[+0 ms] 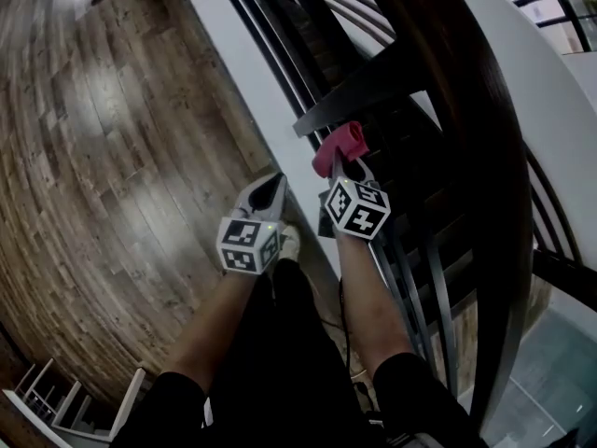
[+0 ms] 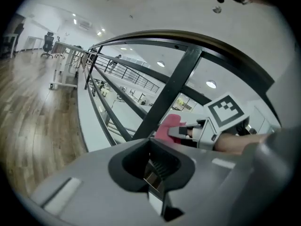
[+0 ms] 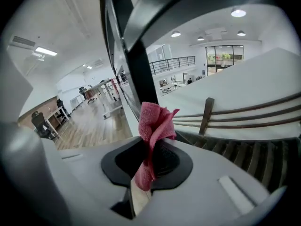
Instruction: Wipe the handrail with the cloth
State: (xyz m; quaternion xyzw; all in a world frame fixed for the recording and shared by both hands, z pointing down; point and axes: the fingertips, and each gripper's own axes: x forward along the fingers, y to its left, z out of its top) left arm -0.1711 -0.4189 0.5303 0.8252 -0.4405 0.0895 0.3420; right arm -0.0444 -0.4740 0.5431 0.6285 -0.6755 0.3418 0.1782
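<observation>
A pink cloth [image 1: 340, 147] bunches out of my right gripper [image 1: 343, 164], whose jaws are shut on it. In the right gripper view the cloth [image 3: 153, 121] stands up between the jaws, just in front of a black railing post [image 3: 140, 65]. The dark wooden handrail [image 1: 478, 129] curves past to the right of the cloth, and I cannot tell whether they touch. My left gripper [image 1: 276, 183] sits just left of the right one, shut with nothing in it. From the left gripper view [image 2: 155, 166] I see the cloth [image 2: 165, 126], the right gripper's marker cube [image 2: 226, 109] and the handrail [image 2: 197, 39] arching above.
Black metal rails and a slanted post [image 1: 368, 82] run under the handrail. A white ledge [image 1: 247, 73] borders the wooden floor [image 1: 112, 157] on the left. Dark stair treads [image 3: 244, 154] lie to the right. The person's legs and a shoe [image 1: 289, 243] are below the grippers.
</observation>
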